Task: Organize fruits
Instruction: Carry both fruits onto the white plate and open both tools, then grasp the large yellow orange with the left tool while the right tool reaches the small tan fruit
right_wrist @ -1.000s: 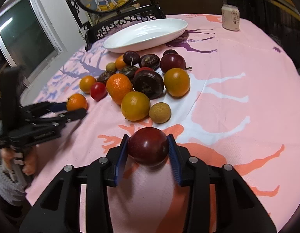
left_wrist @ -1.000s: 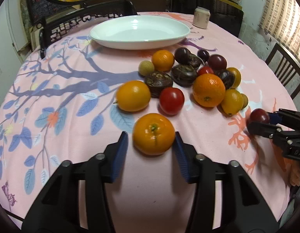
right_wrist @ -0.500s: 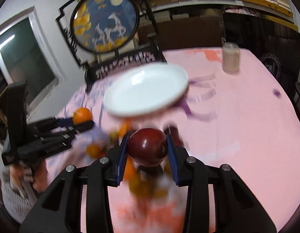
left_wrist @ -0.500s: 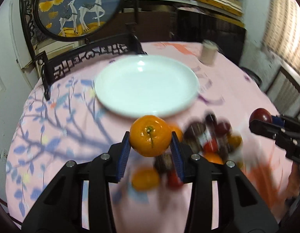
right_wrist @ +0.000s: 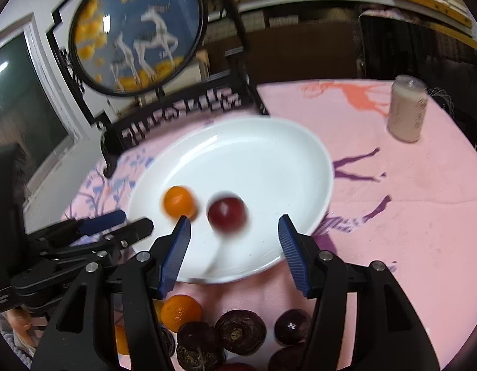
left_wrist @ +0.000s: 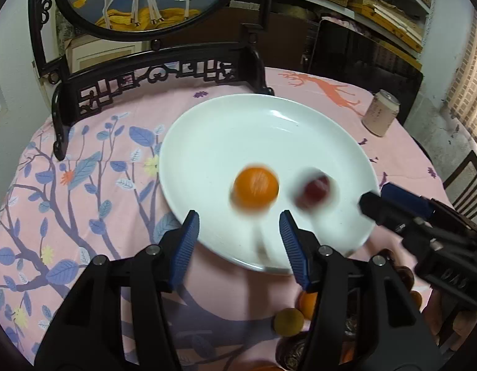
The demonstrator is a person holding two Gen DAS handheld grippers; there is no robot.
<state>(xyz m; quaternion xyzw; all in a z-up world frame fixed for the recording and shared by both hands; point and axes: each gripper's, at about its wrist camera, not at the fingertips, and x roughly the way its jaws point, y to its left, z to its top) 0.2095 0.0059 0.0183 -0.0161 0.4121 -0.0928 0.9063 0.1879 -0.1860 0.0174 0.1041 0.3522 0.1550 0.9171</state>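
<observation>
A white oval plate (left_wrist: 226, 130) (right_wrist: 269, 154) lies on the pink tablecloth. An orange (left_wrist: 256, 189) (right_wrist: 179, 201) and a dark red plum (left_wrist: 314, 192) (right_wrist: 227, 211) are inside the plate, both blurred, clear of any pad. My left gripper (left_wrist: 240, 227) hovers over the plate's near rim with its jaws opening and nothing pressed between them. My right gripper (right_wrist: 233, 230) (left_wrist: 369, 199) hangs beside it over the same rim, jaws also opening, with the plum lying free beyond its pads.
Several loose fruits (right_wrist: 207, 330) (left_wrist: 289, 321), oranges and dark ones, lie on the cloth below the grippers. A pale jar (right_wrist: 408, 113) (left_wrist: 381, 112) stands at the right. A carved black chair back (left_wrist: 158, 80) with a round deer picture rises behind the plate.
Both grippers carried their fruit from the pile up over the plate, then opened. The orange and the plum have dropped out of the jaws into the plate.
</observation>
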